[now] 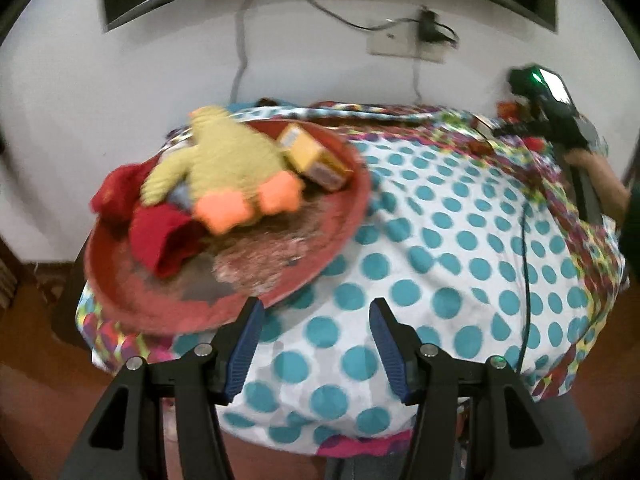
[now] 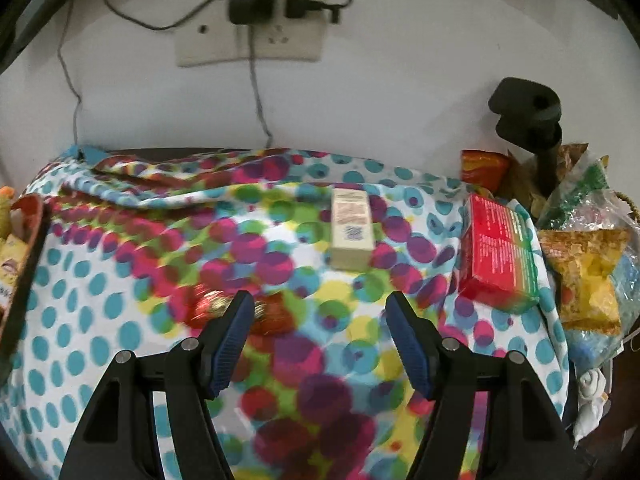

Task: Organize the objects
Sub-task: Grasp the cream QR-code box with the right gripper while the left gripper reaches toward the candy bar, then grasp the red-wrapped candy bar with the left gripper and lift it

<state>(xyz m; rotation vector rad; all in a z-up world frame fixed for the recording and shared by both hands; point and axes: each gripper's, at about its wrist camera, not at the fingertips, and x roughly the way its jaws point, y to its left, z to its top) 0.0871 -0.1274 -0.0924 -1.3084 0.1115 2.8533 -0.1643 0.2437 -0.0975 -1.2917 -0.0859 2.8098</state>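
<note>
A round red tray (image 1: 320, 248) sits on the dotted cloth at the left; its edge also shows in the right wrist view (image 2: 28, 248). In it lie a yellow plush duck (image 1: 228, 160), a yellow box (image 1: 312, 156) and red cloth (image 1: 160, 236). My left gripper (image 1: 316, 320) is open and empty just in front of the tray's near rim. My right gripper (image 2: 320, 312) is open and empty above the cloth. Ahead of it lie a cream box (image 2: 351, 232), a red and green box (image 2: 500, 256) and a shiny red wrapper (image 2: 276, 316) by its left finger.
Snack bags (image 2: 584, 272) fill a basket at the right edge. A black stand (image 2: 528, 116) rises behind them. A wall socket with plugs and cables (image 2: 252, 36) is at the back. A black cable (image 1: 524, 280) crosses the cloth. The right gripper shows in the left wrist view (image 1: 552, 112).
</note>
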